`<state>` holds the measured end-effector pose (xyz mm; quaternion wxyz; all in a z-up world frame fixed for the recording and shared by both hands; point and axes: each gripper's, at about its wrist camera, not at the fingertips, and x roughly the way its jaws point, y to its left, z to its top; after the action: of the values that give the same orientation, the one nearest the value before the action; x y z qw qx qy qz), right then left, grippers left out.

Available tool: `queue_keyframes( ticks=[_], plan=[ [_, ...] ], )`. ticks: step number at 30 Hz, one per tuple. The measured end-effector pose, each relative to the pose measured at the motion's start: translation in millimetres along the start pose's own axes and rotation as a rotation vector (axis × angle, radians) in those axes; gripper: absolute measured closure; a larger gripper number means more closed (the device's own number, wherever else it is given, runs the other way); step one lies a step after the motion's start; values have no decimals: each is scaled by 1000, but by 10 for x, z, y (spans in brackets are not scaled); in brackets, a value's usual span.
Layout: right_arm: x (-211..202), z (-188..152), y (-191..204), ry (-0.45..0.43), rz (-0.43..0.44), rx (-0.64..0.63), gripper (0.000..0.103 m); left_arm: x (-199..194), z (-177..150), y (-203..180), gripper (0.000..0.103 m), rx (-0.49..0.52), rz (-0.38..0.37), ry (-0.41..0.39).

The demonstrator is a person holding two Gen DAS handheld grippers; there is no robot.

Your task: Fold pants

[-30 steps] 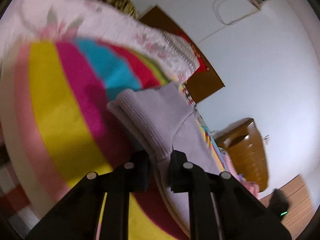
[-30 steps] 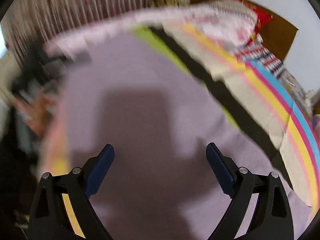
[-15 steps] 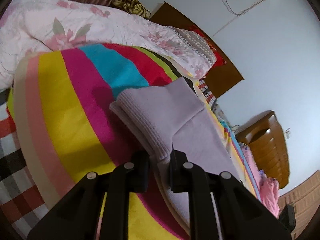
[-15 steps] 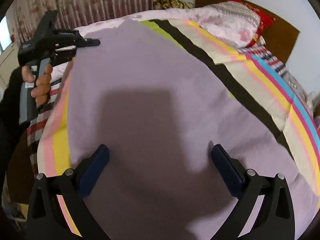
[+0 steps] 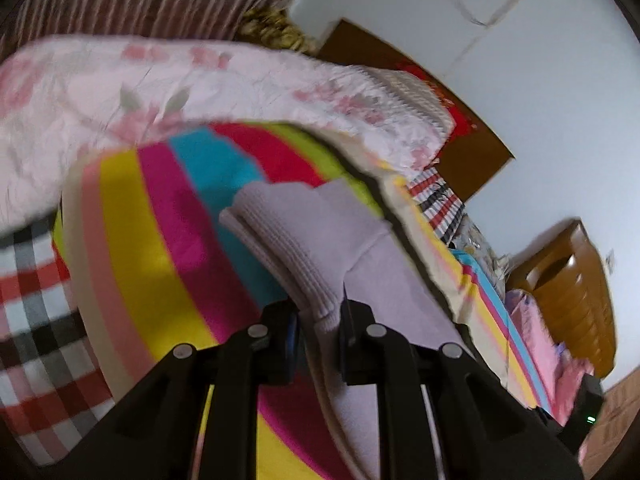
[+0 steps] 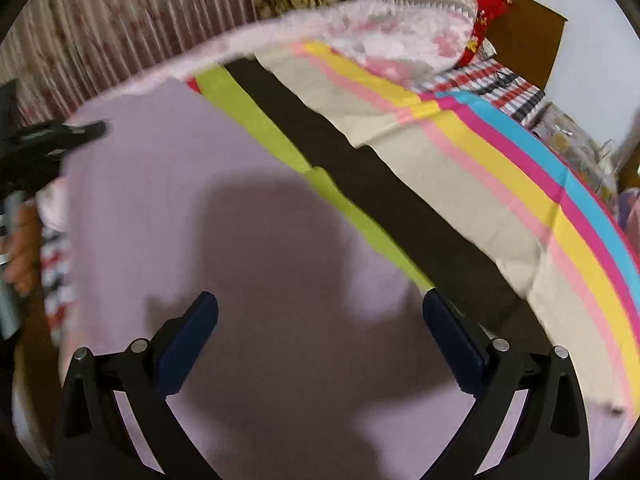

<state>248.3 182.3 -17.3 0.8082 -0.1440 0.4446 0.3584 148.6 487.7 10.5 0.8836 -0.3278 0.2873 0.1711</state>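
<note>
The lilac pants (image 6: 192, 216) lie spread on a striped bedspread (image 6: 520, 184). In the left wrist view my left gripper (image 5: 318, 312) is shut on the ribbed waistband edge of the pants (image 5: 304, 236), which is doubled over in layers. In the right wrist view my right gripper (image 6: 320, 320) is open and empty, hovering just above the flat lilac cloth, its shadow on the fabric. The left gripper (image 6: 60, 136) shows there at the pants' far left corner, held by a hand.
A pink floral quilt (image 5: 200, 76) and pillows (image 6: 440, 4) lie at the head of the bed by a wooden headboard (image 6: 528, 28). A wooden cabinet (image 5: 576, 292) stands by the wall. Curtains (image 6: 120, 20) hang behind. A checked sheet (image 5: 32, 312) lies at the bed's edge.
The left gripper has moved a little with the waistband still gripped. The right gripper stays open over the pants; its view has shifted left and slightly closer to the cloth.
</note>
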Motion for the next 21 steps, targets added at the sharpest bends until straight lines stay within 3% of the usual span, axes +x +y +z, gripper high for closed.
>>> queue_keyframes(
  ticks=[2, 5, 7, 10, 12, 15, 18, 20, 21],
  plan=[
    [-394, -271, -84, -106, 44, 27, 5, -214, 11, -335, 88, 93, -20, -37],
    [-936, -749, -415, -240, 41, 147, 5, -574, -55, -1051, 88, 305, -40, -105],
    [-1250, -1062, -684, -310, 29, 235, 5, -812, -271, -1624, 88, 479, -70, -155],
    [-1680, -1514, -1119, -391, -23, 377, 4, -1050, -867, -2388, 88, 747, -127, -213],
    [-1897, -1750, -1353, -423, -74, 447, 4, -1086, -1443, -2794, 87, 934, -163, -217],
    [-2220, -2060, -1639, -460, -136, 533, 4, -896, -2487, -3111, 83, 1216, -239, -97],
    [-2357, -2219, -1802, -468, -167, 579, 4, -527, -3230, -3047, 75, 1412, -246, 92],
    [-2399, -2306, -1862, -467, -159, 595, 4, -411, -3414, -2930, 69, 1452, -227, 141],
    [-2410, -2345, -1876, -464, -142, 603, 4, -463, -3376, -2854, 63, 1427, -253, 132]
  ],
)
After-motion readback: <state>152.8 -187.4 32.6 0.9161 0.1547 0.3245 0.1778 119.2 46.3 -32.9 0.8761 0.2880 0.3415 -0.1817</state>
